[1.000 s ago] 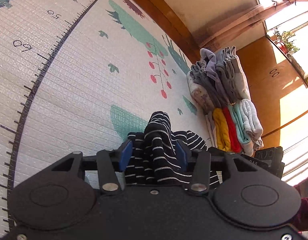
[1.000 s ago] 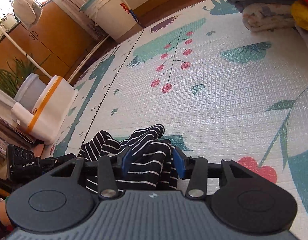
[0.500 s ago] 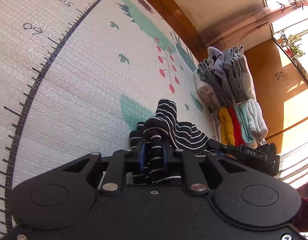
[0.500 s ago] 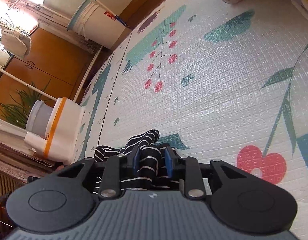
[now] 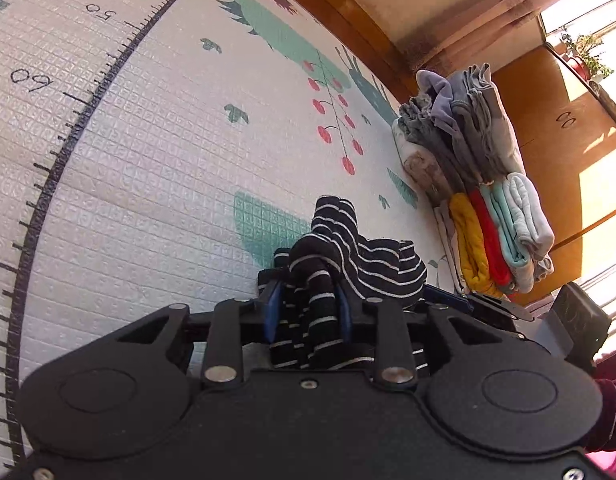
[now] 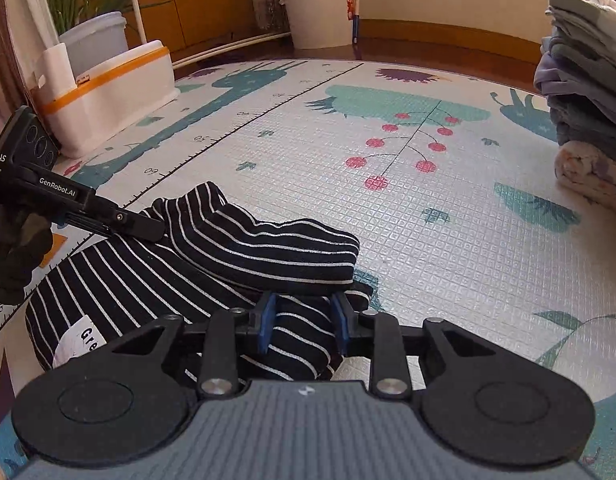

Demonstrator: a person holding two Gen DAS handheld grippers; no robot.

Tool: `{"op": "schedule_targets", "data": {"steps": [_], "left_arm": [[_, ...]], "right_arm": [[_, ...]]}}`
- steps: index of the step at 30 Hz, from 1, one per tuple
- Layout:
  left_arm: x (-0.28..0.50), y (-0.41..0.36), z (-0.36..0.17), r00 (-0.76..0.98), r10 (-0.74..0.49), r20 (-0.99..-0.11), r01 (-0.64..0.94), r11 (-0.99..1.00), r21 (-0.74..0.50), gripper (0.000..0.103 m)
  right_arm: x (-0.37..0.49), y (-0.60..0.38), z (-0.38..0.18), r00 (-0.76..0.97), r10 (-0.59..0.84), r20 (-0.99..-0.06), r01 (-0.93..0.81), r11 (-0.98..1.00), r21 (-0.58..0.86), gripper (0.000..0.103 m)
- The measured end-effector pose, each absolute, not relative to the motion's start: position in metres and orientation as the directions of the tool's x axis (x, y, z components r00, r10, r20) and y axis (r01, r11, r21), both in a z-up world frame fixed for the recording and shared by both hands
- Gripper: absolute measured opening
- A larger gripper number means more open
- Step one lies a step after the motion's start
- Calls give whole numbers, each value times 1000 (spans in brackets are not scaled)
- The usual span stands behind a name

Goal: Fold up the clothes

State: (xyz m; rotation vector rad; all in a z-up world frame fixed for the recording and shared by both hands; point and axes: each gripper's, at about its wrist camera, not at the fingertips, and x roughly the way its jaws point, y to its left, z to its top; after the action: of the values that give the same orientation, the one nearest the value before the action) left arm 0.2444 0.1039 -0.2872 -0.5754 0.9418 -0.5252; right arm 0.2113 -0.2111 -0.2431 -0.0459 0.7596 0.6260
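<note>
While each hand-held gripper — left (image 5: 306, 310), right (image 6: 301, 322) — pinches it, the striped garment (image 6: 243, 256) lies bunched

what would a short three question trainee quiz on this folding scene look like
1. True or false: the left tool is shut on the striped garment.
2. Which garment in the stack of folded clothes lies between yellow and mint: A red, B purple, C black?
3. Fill in: the garment lies on a play ____.

Key: 1 true; 2 A; 3 mat.
</note>
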Motion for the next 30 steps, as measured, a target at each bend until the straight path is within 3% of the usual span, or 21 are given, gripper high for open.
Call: {"op": "schedule_targets", "data": {"steps": [3, 6, 12, 18, 21, 30], "left_arm": [[229, 108, -259, 542, -615, -572, 239, 766, -597, 29], [197, 101, -231, 565, -620, -545, 363, 780, -510, 41], [136, 46, -223, 496, -663, -561, 620, 722, -306, 42], [137, 22, -262, 522, -594, -612, 648, 743, -168, 40], [139, 25, -279, 528, -592, -609, 650, 743, -159, 42], [118, 32, -254, 561, -579, -592, 642, 755, -130, 39]], "right_arm": [[199, -217, -224, 582, 532, -615, -540, 818, 196, 33], [170, -213, -205, 590, 569, -573, -614, 777, 140, 34], [112, -189, -204, 556, 607, -568, -735, 678, 5, 34], [119, -178, -241, 510, 563, -650, -742, 670, -1, 32], [124, -189, -258, 496, 598, -630, -753, 657, 30, 33], [96, -197, -227, 545, 575, -610, -698, 714, 49, 37]]}}
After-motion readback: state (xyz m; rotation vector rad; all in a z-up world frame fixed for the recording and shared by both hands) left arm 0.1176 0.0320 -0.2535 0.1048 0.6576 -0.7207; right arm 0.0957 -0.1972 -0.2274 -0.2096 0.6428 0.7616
